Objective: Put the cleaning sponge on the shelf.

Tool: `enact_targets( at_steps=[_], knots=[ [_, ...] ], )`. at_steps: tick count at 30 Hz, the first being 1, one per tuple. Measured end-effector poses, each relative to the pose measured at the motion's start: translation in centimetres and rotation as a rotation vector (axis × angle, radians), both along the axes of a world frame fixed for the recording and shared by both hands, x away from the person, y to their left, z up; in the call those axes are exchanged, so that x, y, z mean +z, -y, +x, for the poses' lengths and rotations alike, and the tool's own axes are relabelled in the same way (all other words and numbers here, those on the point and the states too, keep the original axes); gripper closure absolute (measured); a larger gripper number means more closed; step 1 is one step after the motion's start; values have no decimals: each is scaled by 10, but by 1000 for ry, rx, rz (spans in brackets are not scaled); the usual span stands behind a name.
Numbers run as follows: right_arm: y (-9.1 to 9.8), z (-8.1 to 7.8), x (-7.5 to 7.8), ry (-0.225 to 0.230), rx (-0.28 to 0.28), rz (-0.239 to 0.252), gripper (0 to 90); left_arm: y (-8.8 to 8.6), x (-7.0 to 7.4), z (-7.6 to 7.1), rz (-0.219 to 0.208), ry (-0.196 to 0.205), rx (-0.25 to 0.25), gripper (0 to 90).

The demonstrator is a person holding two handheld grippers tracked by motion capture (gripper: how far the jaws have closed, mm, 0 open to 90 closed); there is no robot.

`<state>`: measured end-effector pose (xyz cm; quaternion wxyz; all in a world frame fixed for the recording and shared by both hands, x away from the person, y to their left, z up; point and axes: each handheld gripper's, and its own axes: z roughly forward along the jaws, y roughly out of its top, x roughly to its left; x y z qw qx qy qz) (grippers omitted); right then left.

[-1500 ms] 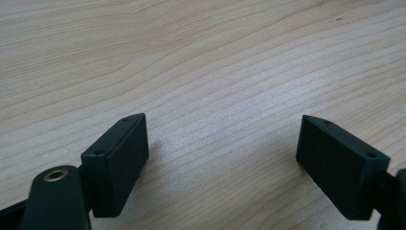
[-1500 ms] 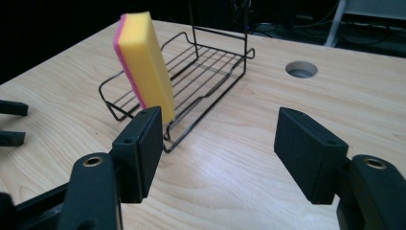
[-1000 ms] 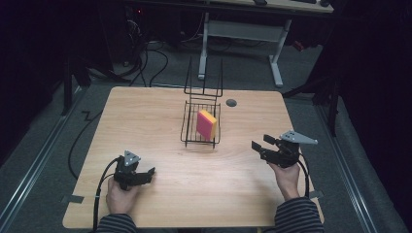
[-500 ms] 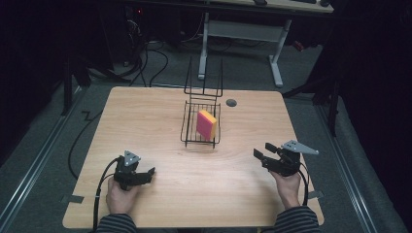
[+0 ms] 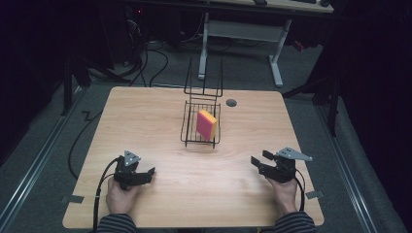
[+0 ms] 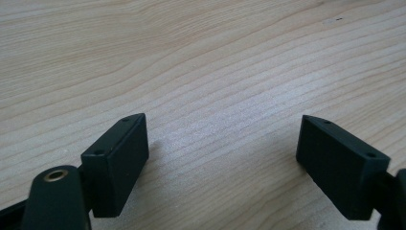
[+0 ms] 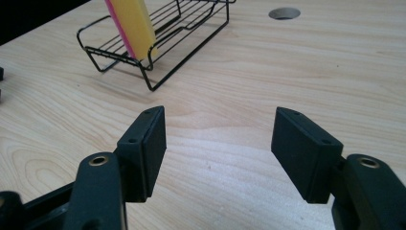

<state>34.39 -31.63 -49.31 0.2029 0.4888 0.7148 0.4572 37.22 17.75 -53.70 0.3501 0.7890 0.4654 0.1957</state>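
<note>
A pink and yellow sponge (image 5: 206, 124) stands on edge in a black wire rack (image 5: 188, 137) at the middle of the wooden table (image 5: 141, 121). My left gripper (image 5: 149, 174) rests near the front left of the table, open, with bare wood between its jaws (image 6: 223, 122). My right gripper (image 5: 259, 159) is low over the front right, its jaws open and empty and pointing left. In the right gripper view (image 7: 220, 115) the sponge (image 7: 131, 24) and the rack (image 7: 191, 33) lie ahead at the upper left, well apart from the jaws.
A round cable hole (image 5: 231, 103) sits behind and to the right of the rack, also seen as the hole (image 7: 284, 13) in the right gripper view. A tall wire frame (image 5: 204, 77) rises at the rack's far end. Desk legs and cables stand on the floor beyond.
My right gripper has come down toward the table and a little nearer the front edge, still open and empty. The left gripper, rack and sponge have not moved.
</note>
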Motion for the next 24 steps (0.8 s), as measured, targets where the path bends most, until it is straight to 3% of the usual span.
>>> enact_targets(
  at_steps=[20,24],
  knots=[
    [-6,-2,-22,-52,0,-50,371,0,0,0,0,0,0,189],
    [-11,-1,-27,-79,-3,-92,369,0,0,0,0,0,0,189]
  ],
)
